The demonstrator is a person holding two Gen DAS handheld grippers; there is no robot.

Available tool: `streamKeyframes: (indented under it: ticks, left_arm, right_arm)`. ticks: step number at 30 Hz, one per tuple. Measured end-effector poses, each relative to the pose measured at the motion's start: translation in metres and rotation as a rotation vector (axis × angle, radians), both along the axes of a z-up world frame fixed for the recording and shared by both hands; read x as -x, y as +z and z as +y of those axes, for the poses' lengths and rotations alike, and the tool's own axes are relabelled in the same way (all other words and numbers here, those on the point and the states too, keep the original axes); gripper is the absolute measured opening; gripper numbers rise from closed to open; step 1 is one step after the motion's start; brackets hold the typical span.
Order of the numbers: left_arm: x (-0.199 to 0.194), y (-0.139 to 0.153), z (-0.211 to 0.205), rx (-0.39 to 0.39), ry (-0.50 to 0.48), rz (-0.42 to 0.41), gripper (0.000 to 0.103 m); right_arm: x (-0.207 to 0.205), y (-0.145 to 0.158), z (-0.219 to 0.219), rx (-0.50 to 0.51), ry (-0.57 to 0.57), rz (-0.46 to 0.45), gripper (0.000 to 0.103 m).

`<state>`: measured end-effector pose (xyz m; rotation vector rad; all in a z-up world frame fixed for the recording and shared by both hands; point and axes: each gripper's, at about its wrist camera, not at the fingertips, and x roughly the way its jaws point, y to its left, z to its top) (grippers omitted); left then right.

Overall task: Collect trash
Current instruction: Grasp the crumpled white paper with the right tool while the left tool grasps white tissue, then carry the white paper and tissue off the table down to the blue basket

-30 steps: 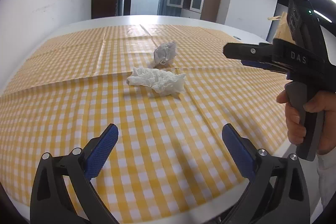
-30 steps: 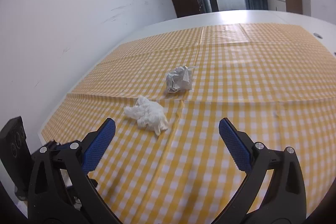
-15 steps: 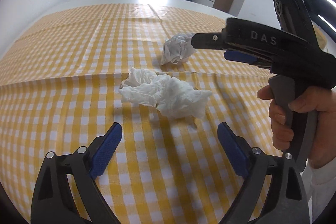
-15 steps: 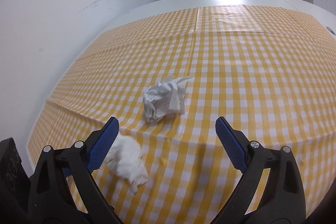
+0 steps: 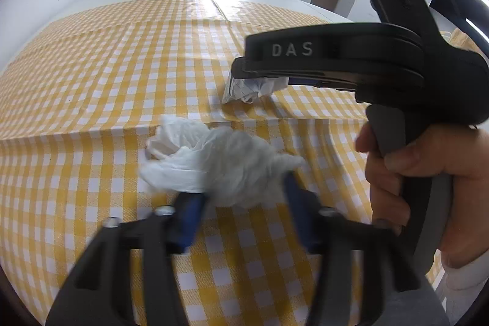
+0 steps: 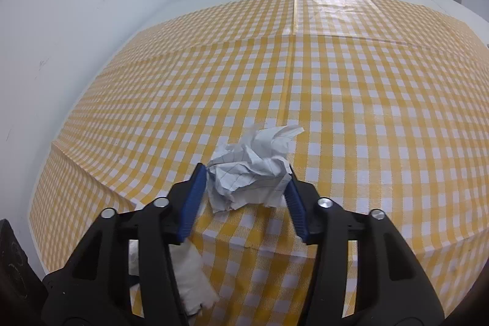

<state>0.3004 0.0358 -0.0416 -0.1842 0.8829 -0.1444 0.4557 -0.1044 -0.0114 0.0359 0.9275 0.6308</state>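
Left gripper (image 5: pixel 241 194): wide apart a second ago, jaws just closing; blue pads now at both sides of white tissue wad (image 5: pixel 214 164), formerly well ahead of jaws; contact blurred.

Right gripper (image 6: pixel 244 188): jaws likewise just closing; pads now touching both flanks of crumpled lined paper ball (image 6: pixel 250 173), formerly well ahead of jaws.

Both grippers nearer tablecloth (image 6: pixel 336 81); cloth puckered beneath each wad.

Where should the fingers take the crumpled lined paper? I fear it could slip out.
Grip the crumpled lined paper across its bulky lower middle, coming from the near side and above. The thin flap sticks up behind; the right gripper already brackets the bulk.
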Motion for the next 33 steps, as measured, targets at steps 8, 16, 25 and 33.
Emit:
streamKeyframes:
  ticks: [8, 16, 25, 33]
  left_arm:
    - [0.027, 0.008, 0.0, 0.025, 0.002, -0.043, 0.009]
    - [0.073, 0.029, 0.008, 0.066, 0.001, -0.128, 0.006]
    - [0.134, 0.051, 0.008, 0.097, -0.005, -0.21, 0.006]
    - [0.185, 0.06, 0.007, 0.09, -0.005, -0.271, 0.005]
  right_arm:
    - [0.02, 0.009, -0.022, -0.015, -0.013, -0.037, 0.043]
    - [0.071, 0.033, -0.049, -0.046, -0.018, -0.122, 0.042]
    - [0.14, 0.051, -0.073, -0.069, 0.003, -0.204, 0.042]
    - [0.198, 0.054, -0.095, -0.068, 0.017, -0.271, 0.042]
